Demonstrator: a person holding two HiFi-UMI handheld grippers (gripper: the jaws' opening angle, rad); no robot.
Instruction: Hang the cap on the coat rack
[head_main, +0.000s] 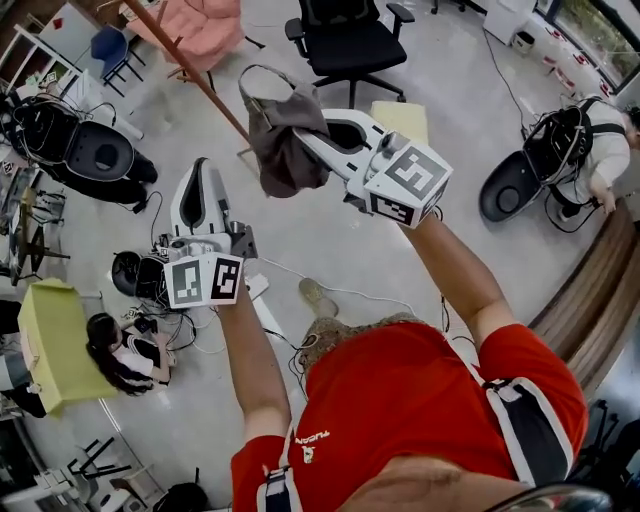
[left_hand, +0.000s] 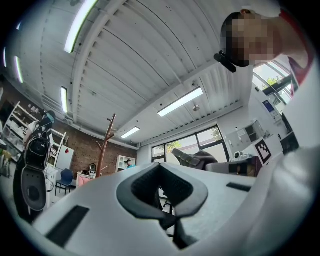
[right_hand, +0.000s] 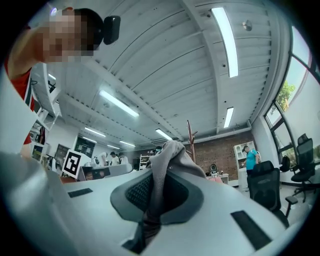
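My right gripper (head_main: 310, 140) is shut on a grey-brown cap (head_main: 283, 135), which I hold up in the air with its fabric drooping from the jaws. In the right gripper view the cap (right_hand: 167, 170) is pinched between the dark pads and rises above them. The brown wooden coat rack (head_main: 190, 70) stands just left of and beyond the cap; its pegged pole (right_hand: 190, 134) shows behind the cap. My left gripper (head_main: 200, 180) is raised lower left of the cap, shut and empty. From it I see the rack (left_hand: 106, 145) far left and the cap (left_hand: 197, 159) at right.
A black office chair (head_main: 350, 45) stands behind the cap, with pink fabric (head_main: 200, 25) by the rack's base. A person (head_main: 125, 350) sits on the floor at left beside a yellow-green box (head_main: 50, 340). Another person (head_main: 600, 150) bends at right. Cables cross the floor.
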